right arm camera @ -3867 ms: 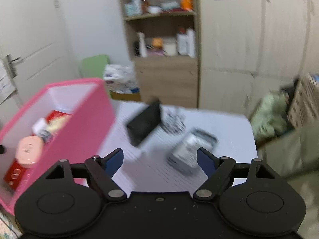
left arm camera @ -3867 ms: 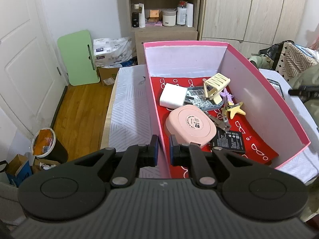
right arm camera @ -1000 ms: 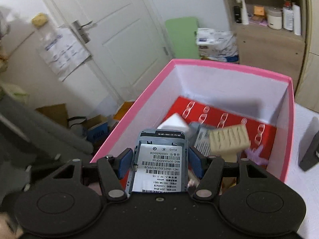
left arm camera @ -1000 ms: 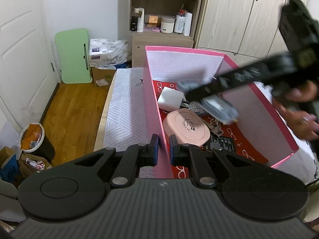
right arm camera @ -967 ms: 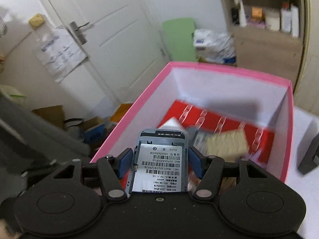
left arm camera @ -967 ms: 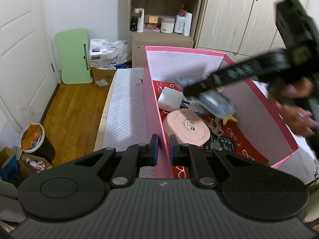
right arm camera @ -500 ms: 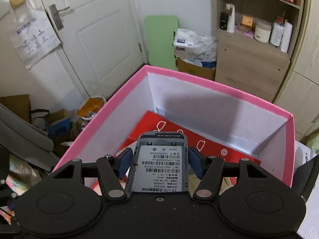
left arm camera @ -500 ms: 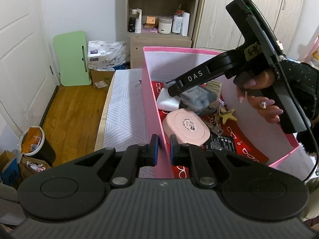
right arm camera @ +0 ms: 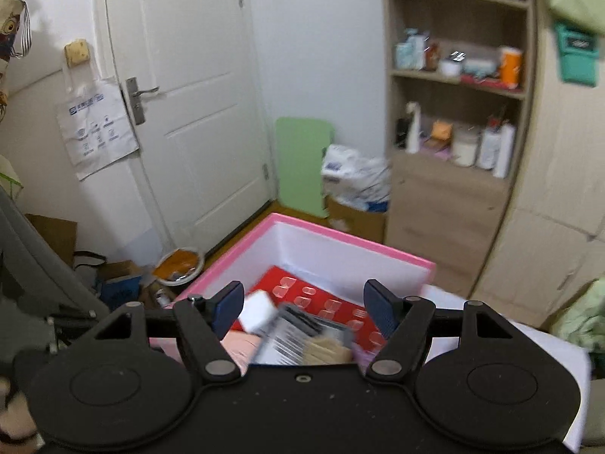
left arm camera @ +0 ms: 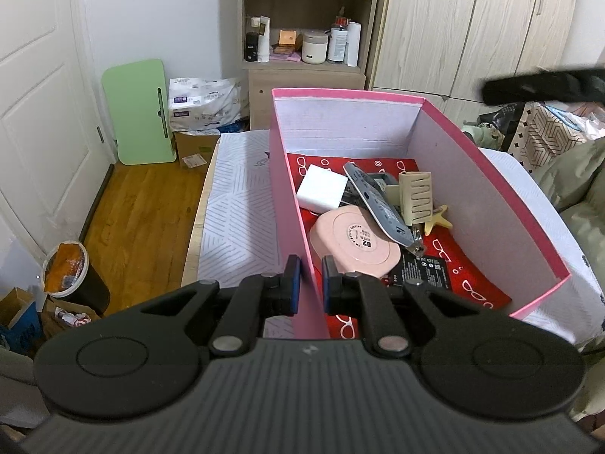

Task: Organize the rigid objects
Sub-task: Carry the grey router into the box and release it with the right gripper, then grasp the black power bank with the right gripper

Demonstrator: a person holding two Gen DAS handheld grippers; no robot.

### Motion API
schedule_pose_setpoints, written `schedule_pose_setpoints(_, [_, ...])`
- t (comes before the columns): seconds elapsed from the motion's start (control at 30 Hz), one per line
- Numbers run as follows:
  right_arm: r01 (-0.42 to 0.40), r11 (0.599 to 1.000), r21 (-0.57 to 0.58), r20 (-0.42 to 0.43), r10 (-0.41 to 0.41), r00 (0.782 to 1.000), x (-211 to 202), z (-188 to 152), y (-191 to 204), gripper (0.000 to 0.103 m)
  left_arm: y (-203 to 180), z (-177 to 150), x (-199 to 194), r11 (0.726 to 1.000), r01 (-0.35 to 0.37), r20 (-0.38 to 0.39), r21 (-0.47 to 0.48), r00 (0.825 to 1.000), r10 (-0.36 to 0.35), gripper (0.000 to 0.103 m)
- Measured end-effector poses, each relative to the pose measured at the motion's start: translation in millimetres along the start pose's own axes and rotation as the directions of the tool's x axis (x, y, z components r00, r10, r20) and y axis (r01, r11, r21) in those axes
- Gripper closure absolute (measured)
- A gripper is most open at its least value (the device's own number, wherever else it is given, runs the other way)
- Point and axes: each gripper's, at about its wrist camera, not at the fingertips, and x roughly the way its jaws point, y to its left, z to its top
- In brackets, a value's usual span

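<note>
A pink box (left arm camera: pixel 291 204) with a red patterned floor stands on the white bed. My left gripper (left arm camera: pixel 309 283) is shut on the box's near left wall. Inside lie a grey device with a label (left arm camera: pixel 382 204), a pink round case (left arm camera: pixel 355 240), a white block (left arm camera: pixel 321 189), a beige hair claw (left arm camera: pixel 414 196), a yellow star clip (left arm camera: pixel 438 219) and a black card (left arm camera: pixel 423 270). My right gripper (right arm camera: pixel 304 308) is open and empty above the box (right arm camera: pixel 340 244), with the grey device (right arm camera: pixel 298 335) below it. It shows as a dark blur (left arm camera: pixel 544 85) in the left wrist view.
A shelf unit (left arm camera: pixel 306 30) and wardrobe doors (left arm camera: pixel 472 26) stand behind the bed. A green board (left arm camera: pixel 140 109) leans on the wall by a white door (left arm camera: pixel 34 106). A bin (left arm camera: pixel 68 272) sits on the wood floor at left. Clothes and bags (left arm camera: pixel 556 143) lie at right.
My right gripper has opened and let go of the grey device, which now lies in the box across the other items. The gripper has lifted up and away. The left gripper has not moved.
</note>
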Motion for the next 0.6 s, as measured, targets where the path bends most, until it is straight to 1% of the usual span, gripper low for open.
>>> schedule_pose_setpoints(0.03, [0.016,1.0,-0.004,0.007,-0.016,1.0,-5.7,-4.9,-3.7,0.025,-0.4,-0.2,0.1,1.0,0.0,0.0,0.0,1.0,0.0,0.092])
schedule_pose_setpoints(0.13, [0.063,0.998,-0.002,0.043,-0.063,0.997,-19.3,-25.6,-17.4,0.025,-1.0,-0.5,-0.1,1.0,-0.004,0.001,-0.002,1.0,0.004,0.092])
schedule_pose_setpoints(0.23, [0.087,0.994,0.073,0.053,-0.091,0.994,-21.9,-45.0,-40.9,0.025,-2.8,-0.2,-0.6,1.0,-0.009,-0.002,0.001,1.0,0.009,0.092])
schedule_pose_setpoints(0.37, [0.115,0.975,0.188,0.005,-0.118,0.993,-7.1,-68.5,-79.2,0.025,-5.7,0.2,-0.6,1.0,-0.02,-0.004,0.011,1.0,0.02,0.092])
schedule_pose_setpoints(0.5, [0.165,0.96,0.228,-0.042,-0.16,0.986,15.3,-88.3,-102.7,0.025,-6.4,0.1,0.1,1.0,-0.025,-0.002,0.016,1.0,0.025,0.092])
schedule_pose_setpoints(0.6, [0.17,0.946,0.277,-0.062,-0.159,0.985,35.2,-98.1,-116.3,0.025,-8.2,-0.5,0.1,0.999,-0.031,-0.001,0.022,1.0,0.031,0.092])
